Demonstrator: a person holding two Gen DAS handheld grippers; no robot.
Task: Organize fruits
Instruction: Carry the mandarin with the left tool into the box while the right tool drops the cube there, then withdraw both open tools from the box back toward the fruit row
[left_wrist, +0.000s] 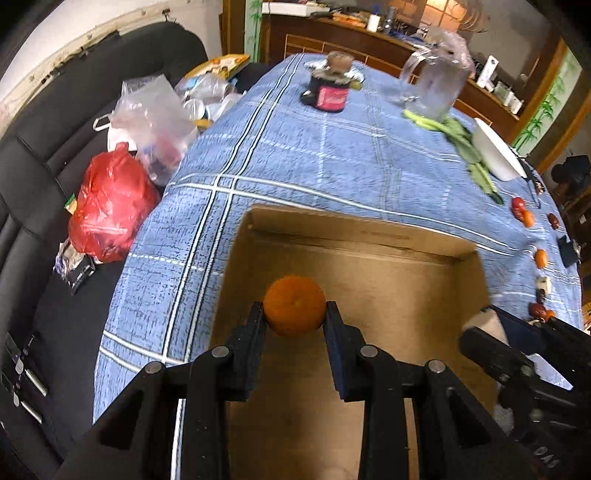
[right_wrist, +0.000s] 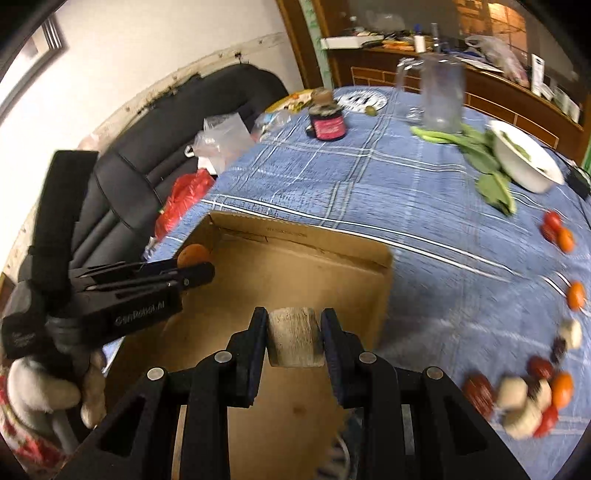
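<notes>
Above the open brown cardboard box (left_wrist: 369, 266), we are pinching a small, light, firm-skinned orange mandarin (left_wrist: 294, 305) across its middle in the left gripper (left_wrist: 294, 314); the right gripper (right_wrist: 294, 338) is clamping a pale, stiff cylindrical chunk (right_wrist: 293, 341).

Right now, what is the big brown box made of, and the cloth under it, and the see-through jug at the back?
The box looks like plain corrugated cardboard: matte brown, with folded flaps and creases. The tablecloth seems woven fabric, blue with white check lines and a soft, slightly wrinkled weave. The jug is clear, so glass or hard plastic; the blur leaves that open.
</notes>
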